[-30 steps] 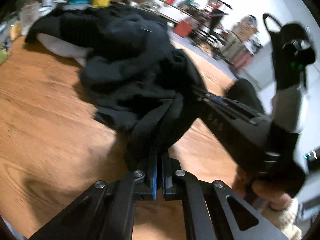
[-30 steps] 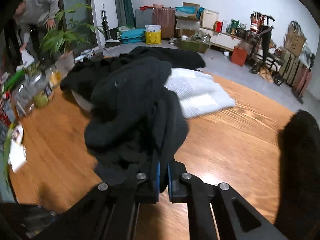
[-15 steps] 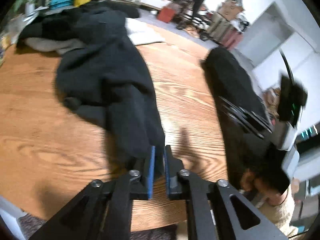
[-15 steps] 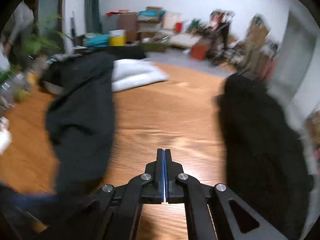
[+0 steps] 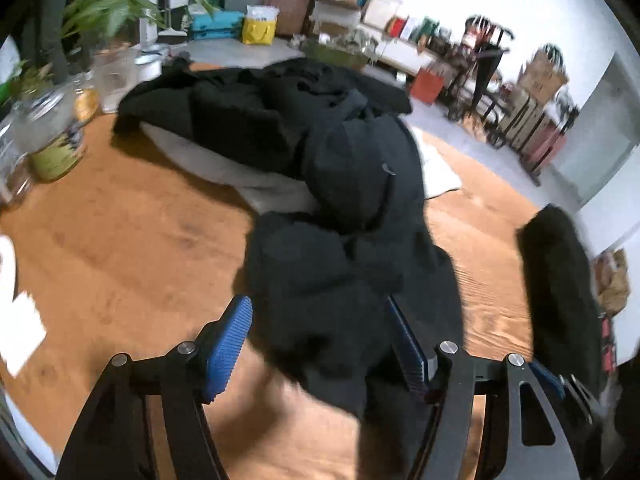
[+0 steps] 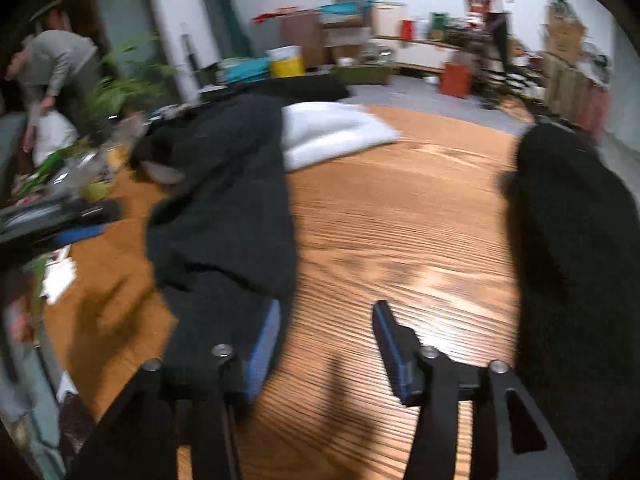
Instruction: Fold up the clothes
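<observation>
Wood grain runs across the table (image 5: 120,248) in front of you, with a cluttered room of boxes and bags behind it. Your left camera looks down on the black garment (image 5: 352,240), a long rumpled heap running from 12 o'clock down to 6 o'clock of that view, over a white cloth (image 5: 436,168) that shows at its far edges. Your left gripper (image 5: 320,340) has just been opening: its blue pads (image 5: 228,344) now stand wide apart, and the near end of the black garment lies between them, loose, with neither pad pressing it. Jars (image 5: 56,136) and a plant (image 5: 108,8) sit at 10 o'clock, paper (image 5: 20,320) at 9 o'clock.

Only your right camera shows a person in a grey top (image 6: 60,64) bending over at 10 o'clock, and it also catches your left gripper from the side at 9 o'clock. From here the black garment (image 6: 228,208) lies at 10 to 11 o'clock and the white cloth (image 6: 332,136) at 12 o'clock. Your right gripper (image 6: 324,340) has also just been opening; its jaws stand well apart over bare wood, and the garment's edge drapes over the outside of the left finger (image 6: 264,340). Nothing is gripped. A second dark piece (image 6: 572,240) fills 3 o'clock. Both grippers tilt steeply down toward the table.
</observation>
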{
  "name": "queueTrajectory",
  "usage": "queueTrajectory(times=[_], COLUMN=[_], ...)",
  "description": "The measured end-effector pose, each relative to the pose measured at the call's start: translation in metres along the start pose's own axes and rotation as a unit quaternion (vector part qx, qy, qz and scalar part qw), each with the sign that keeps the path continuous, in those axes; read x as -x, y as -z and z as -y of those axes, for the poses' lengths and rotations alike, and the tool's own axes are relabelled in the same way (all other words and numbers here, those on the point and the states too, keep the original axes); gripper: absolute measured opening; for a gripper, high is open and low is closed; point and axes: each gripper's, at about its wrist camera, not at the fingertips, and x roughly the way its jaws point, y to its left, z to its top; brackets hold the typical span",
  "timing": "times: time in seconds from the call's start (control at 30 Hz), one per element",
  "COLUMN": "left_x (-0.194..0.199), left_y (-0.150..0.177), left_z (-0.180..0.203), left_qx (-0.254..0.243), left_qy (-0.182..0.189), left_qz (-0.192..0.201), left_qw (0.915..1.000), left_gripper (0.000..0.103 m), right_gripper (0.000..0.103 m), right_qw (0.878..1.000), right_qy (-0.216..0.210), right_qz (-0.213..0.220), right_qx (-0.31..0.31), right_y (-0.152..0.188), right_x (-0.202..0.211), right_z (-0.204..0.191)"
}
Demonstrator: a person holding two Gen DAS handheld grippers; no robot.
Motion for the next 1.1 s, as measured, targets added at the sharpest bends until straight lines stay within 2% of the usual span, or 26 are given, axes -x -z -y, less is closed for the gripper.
queueTrajectory(times=[0.07, 0.17, 0.2, 0.23, 0.27, 0.3, 0.33, 0.37, 0.4, 0.43, 0.53, 0.63, 0.67, 0.83, 0.93, 1.0, 1.07, 1.1], left_x=[-0.026, -0.058, -0.067, -0.071, -0.073, -0.073, -0.071, -0.069, -0.063, -0.053, -0.022, 0.018, 0.033, 0.076, 0.078, 0.075, 0.071, 0.07], left_y=[-0.009, -0.009, -0.009, -0.007, -0.005, -0.004, -0.004, -0.004, -0.004, -0.005, -0.006, -0.003, 0.002, 0.039, 0.064, 0.075, 0.086, 0.088], left_z=[0.005, 0.011, 0.012, 0.01, 0.006, 0.003, -0.001, -0.004, -0.007, -0.009, -0.013, -0.006, 0.003, 0.043, 0.046, 0.043, 0.04, 0.035], left_qx=[-0.009, -0.017, -0.017, -0.011, -0.001, 0.009, 0.015, 0.022, 0.028, 0.029, 0.029, 0.034, 0.021, -0.031, -0.03, -0.028, -0.026, -0.022], left_qy=[-0.003, -0.001, 0.001, 0.004, 0.007, 0.011, 0.024, 0.037, 0.048, 0.058, 0.096, 0.177, 0.192, 0.227, 0.261, 0.244, 0.227, 0.213], left_qz=[-0.023, -0.051, -0.06, -0.065, -0.068, -0.072, -0.083, -0.093, -0.099, -0.099, -0.091, -0.084, -0.08, -0.077, -0.112, -0.12, -0.127, -0.131], left_qw=[0.9997, 0.9985, 0.998, 0.9978, 0.9977, 0.9973, 0.9961, 0.9947, 0.9935, 0.993, 0.9907, 0.98, 0.9779, 0.9703, 0.9583, 0.9618, 0.9652, 0.968], left_gripper=[0.07, 0.069, 0.062, 0.043, 0.038, 0.021, 0.014, 0.011, 0.008, 0.007, 0.007, 0.006, 0.006, 0.001, 0.0, 0.0, 0.0, 0.0], right_gripper=[0.071, 0.073, 0.073, 0.073, 0.073, 0.071, 0.054, 0.02, 0.012, 0.006, 0.005, 0.004, 0.004, 0.004, 0.002, 0.001, 0.001, 0.001], right_qw=[1.0, 0.999, 0.998, 0.997, 0.997, 0.996, 0.996, 0.996, 0.996, 0.997, 0.999, 0.996, 0.994, 0.978, 0.971, 0.959, 0.94, 0.94], right_qy=[-0.026, -0.037, -0.035, -0.034, -0.031, -0.028, -0.023, -0.017, -0.009, 0.0, 0.032, 0.086, 0.098, 0.168, 0.194, 0.247, 0.314, 0.317], right_qz=[-0.007, -0.025, -0.033, -0.041, -0.049, -0.056, -0.062, -0.068, -0.067, -0.058, -0.026, 0.036, 0.053, 0.117, 0.125, 0.125, 0.114, 0.101], right_qx=[0.009, 0.031, 0.04, 0.049, 0.056, 0.061, 0.063, 0.06, 0.053, 0.046, 0.022, 0.0, -0.008, -0.033, -0.059, -0.068, -0.064, -0.074], right_y=[-0.003, -0.001, 0.001, 0.002, 0.004, 0.007, 0.009, 0.011, 0.012, 0.011, 0.006, -0.008, -0.013, -0.027, -0.019, -0.007, 0.006, 0.013], right_x=[-0.013, -0.033, -0.04, -0.047, -0.054, -0.06, -0.066, -0.072, -0.074, -0.073, -0.065, -0.039, -0.028, 0.027, 0.053, 0.068, 0.08, 0.083], right_z=[-0.016, -0.038, -0.045, -0.052, -0.056, -0.06, -0.061, -0.062, -0.06, -0.057, -0.046, -0.028, -0.021, 0.007, 0.03, 0.046, 0.06, 0.071])
